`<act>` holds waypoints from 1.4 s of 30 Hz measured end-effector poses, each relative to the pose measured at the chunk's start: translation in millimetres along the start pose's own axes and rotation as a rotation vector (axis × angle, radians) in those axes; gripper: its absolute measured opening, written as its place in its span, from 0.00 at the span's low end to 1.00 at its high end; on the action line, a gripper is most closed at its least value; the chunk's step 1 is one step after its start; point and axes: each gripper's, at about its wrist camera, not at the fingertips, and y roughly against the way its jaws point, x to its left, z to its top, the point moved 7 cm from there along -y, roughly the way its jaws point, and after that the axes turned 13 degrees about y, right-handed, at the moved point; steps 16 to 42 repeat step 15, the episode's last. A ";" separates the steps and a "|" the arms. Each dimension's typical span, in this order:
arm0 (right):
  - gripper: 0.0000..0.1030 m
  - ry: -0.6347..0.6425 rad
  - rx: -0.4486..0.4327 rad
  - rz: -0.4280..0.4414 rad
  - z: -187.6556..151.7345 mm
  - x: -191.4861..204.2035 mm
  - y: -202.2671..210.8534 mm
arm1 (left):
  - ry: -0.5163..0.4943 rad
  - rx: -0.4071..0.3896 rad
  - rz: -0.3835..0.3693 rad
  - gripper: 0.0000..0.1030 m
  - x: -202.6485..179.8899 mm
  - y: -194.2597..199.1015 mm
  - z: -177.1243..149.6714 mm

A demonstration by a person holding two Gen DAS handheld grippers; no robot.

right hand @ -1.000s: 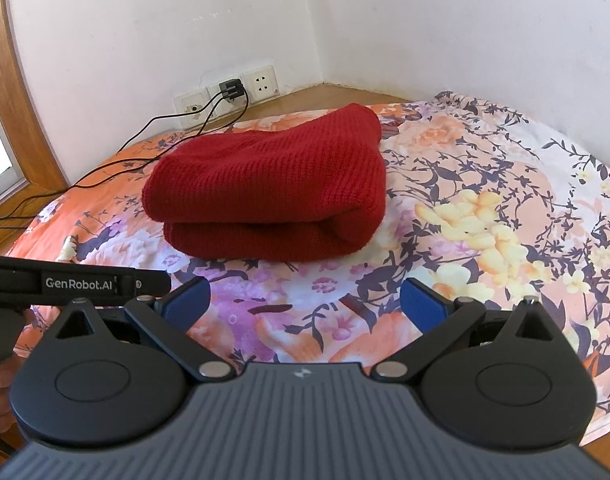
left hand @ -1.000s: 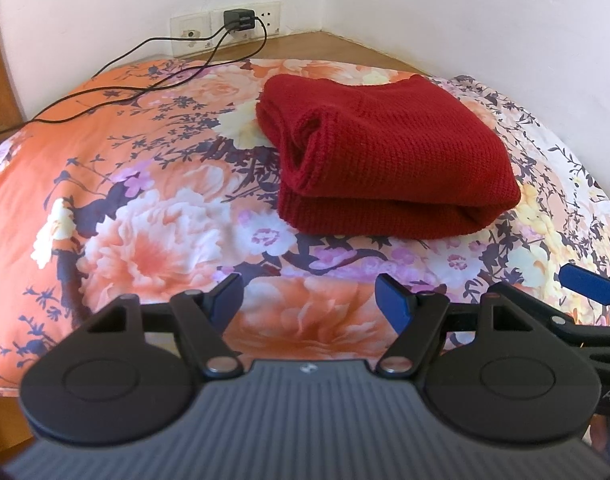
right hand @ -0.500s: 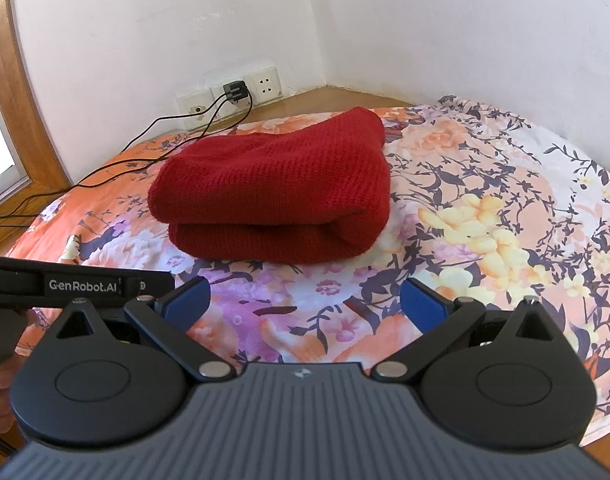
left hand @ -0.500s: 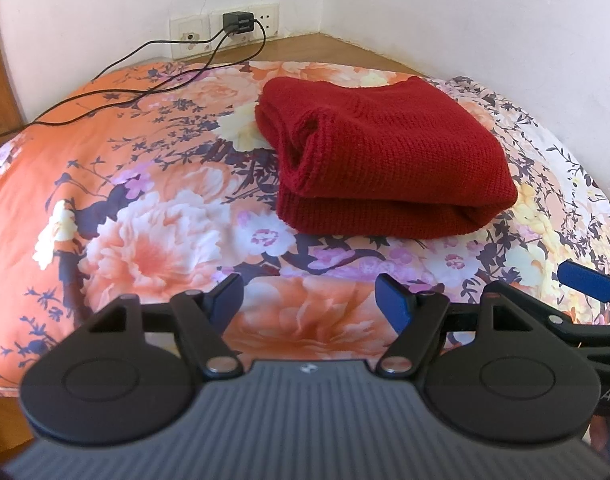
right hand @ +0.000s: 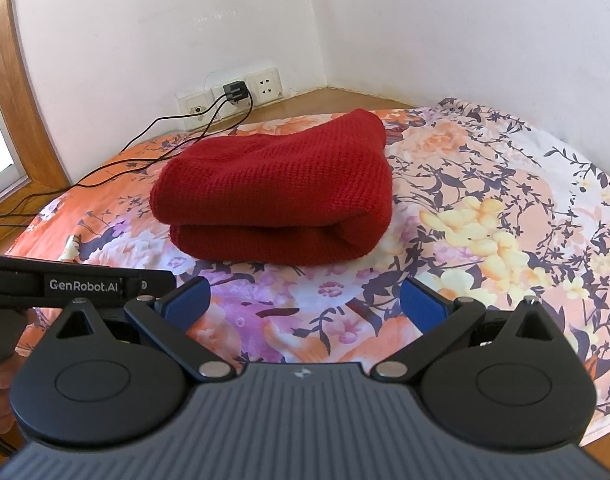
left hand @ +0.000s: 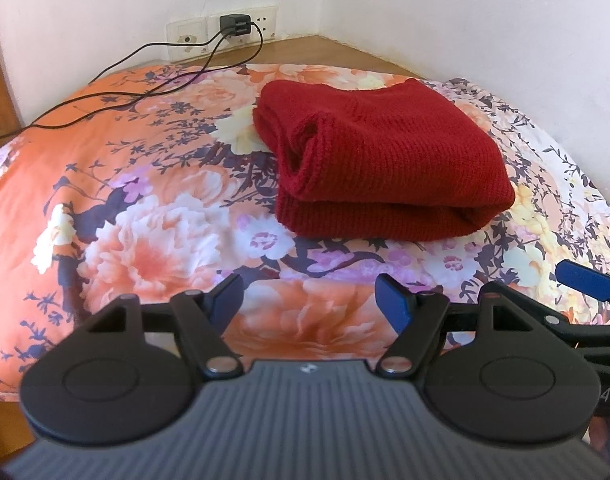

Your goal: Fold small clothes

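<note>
The left gripper [left hand: 309, 298] is holding its blue fingers [left hand: 393, 300] spread wide, gripping nothing. The right gripper [right hand: 303, 302] is likewise standing wide open and empty. Both are hovering over the near edge of the floral cloth [left hand: 145, 216], clear of the garment. The red knitted garment [left hand: 385, 168] is lying folded into a thick bundle on the cloth, ahead of both tools: ahead and to the right of the left gripper, ahead and slightly left of the right gripper [right hand: 277, 200]. Its folded edge is facing the tools. Farther ahead, a black charger [right hand: 235, 91] is sitting in the wall sockets [right hand: 267, 86], its cables [left hand: 153, 92] trailing across the cloth's far left corner.
</note>
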 end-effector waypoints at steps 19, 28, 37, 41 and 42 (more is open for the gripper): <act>1.00 -0.003 0.003 -0.008 -0.4 -0.8 -1.3 | -0.005 0.003 -0.007 0.72 2.1 -2.7 0.4; 1.00 -0.003 0.003 -0.008 -0.4 -0.8 -1.3 | -0.005 0.003 -0.007 0.72 2.1 -2.7 0.4; 1.00 -0.003 0.003 -0.008 -0.4 -0.8 -1.3 | -0.005 0.003 -0.007 0.72 2.1 -2.7 0.4; 1.00 -0.003 0.003 -0.008 -0.4 -0.8 -1.3 | -0.005 0.003 -0.007 0.72 2.1 -2.7 0.4; 1.00 -0.003 0.003 -0.008 -0.4 -0.8 -1.3 | -0.005 0.003 -0.007 0.72 2.1 -2.7 0.4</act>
